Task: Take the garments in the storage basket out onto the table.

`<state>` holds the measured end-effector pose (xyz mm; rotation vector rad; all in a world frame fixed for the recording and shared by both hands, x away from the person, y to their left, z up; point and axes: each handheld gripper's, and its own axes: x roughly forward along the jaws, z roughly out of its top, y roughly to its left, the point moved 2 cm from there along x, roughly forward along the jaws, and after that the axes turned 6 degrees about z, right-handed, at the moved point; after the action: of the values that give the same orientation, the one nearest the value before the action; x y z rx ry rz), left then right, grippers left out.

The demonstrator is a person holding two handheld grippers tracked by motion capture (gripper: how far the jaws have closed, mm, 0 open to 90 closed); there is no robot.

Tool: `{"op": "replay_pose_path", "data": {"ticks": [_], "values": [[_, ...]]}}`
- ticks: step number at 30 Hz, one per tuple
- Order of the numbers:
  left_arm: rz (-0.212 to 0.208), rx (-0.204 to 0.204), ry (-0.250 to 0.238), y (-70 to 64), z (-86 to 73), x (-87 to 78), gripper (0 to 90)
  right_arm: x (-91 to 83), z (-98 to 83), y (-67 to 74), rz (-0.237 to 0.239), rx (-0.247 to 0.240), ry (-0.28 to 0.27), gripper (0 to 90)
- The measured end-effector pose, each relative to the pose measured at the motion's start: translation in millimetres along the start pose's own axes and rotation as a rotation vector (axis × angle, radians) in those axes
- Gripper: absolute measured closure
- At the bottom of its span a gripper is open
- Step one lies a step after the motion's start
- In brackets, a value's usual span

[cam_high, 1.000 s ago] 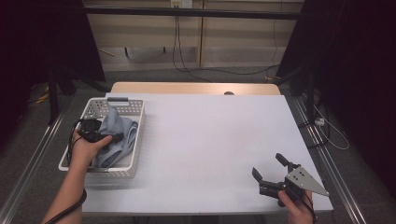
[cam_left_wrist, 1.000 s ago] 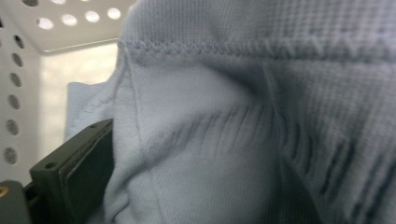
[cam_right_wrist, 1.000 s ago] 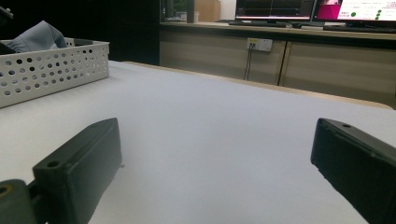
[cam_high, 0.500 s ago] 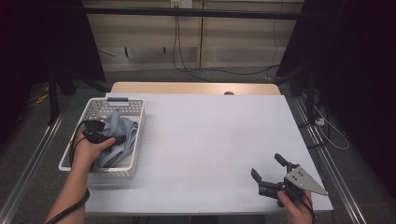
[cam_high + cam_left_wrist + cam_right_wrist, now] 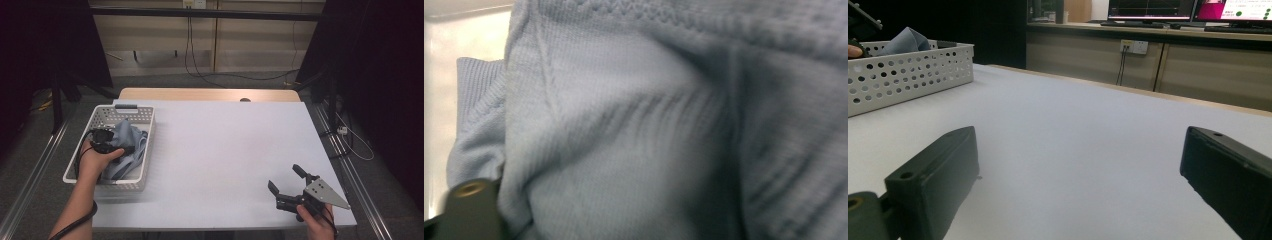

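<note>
A blue-grey knitted cloth [image 5: 131, 141] lies bunched in a white perforated basket [image 5: 149, 131] at the table's left. My left gripper [image 5: 120, 148] is pushed down into it from the person's left hand. In the left gripper view the cloth [image 5: 634, 125] presses close against the camera, one black jaw shows at the bottom left and the other is buried. Its jaws have just been closing with the cloth between them, still wide apart. My right gripper [image 5: 284, 176] rests low over the white table [image 5: 225, 145] at the front right, open, with nothing between its jaws [image 5: 1078, 150].
The basket [image 5: 908, 75] stands far to the left in the right gripper view, with the cloth [image 5: 905, 40] peeking over its rim. Black metal frame rails run along both table sides. Cables hang behind the far edge.
The left hand has stayed in the basket on the cloth, with little visible shift. The right gripper has not moved.
</note>
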<state>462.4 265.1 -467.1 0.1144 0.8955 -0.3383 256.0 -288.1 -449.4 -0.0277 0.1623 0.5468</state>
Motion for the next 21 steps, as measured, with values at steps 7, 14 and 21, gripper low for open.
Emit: {"op": "replay_pose_path", "data": {"ticks": [7,14,21], "values": [[0.016,-0.013,0.036,-3.2,2.8,-2.9,28.4,0.9,-0.1,0.6,0.005,0.004,0.000,1.8],[0.021,-0.007,0.089,-5.2,8.9,-4.4,39.4,1.1,-0.3,0.3,0.000,0.005,0.001,1.7],[-0.001,-0.060,0.093,-2.5,10.2,-6.2,51.7,0.8,-0.4,0.1,-0.001,0.003,0.002,1.7]]}}
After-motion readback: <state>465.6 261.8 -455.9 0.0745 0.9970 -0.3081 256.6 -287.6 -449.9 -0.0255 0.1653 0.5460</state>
